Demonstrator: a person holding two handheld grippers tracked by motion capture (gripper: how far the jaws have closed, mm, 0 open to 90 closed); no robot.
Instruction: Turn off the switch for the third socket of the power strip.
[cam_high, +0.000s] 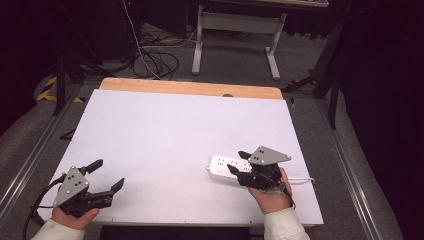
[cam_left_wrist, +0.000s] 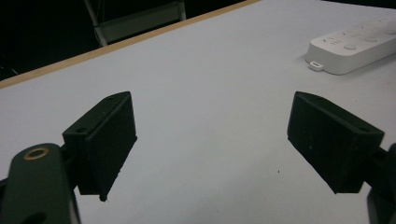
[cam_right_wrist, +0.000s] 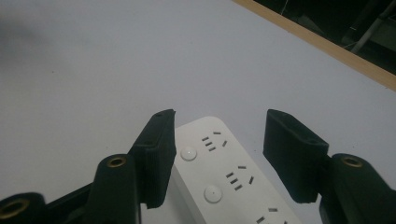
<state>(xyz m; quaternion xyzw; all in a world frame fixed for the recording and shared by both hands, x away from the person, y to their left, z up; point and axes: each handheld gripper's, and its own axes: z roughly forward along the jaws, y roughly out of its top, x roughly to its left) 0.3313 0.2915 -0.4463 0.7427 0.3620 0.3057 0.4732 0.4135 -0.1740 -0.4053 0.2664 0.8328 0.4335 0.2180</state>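
White and bare, the surface (cam_high: 165, 130) carries one thing, a white power strip (cam_high: 231, 167), and I place everything else from it. The strip lies flat toward my right, sockets and round buttons facing up. My right tool (cam_high: 237, 163) sits at the strip's cord end, its jaws apart and straddling the body; in the right gripper view the power strip (cam_right_wrist: 219, 177) runs up between the two pads (cam_right_wrist: 156, 154) with a gap on the far side, so nothing is pressing on it. My left tool (cam_high: 107, 173) hovers well away from the strip, off its free end and nearer me, jaws wide apart with nothing between them.

To take the strip well, I judge I should keep the jaws centred across its narrow width, low enough to catch the side walls rather than the rounded top edge, then close squarely so it does not twist out.

Its long axis runs roughly side to side across the surface, slightly skewed, free end pointing toward my left tool, cord (cam_high: 300, 179) trailing off to the right.
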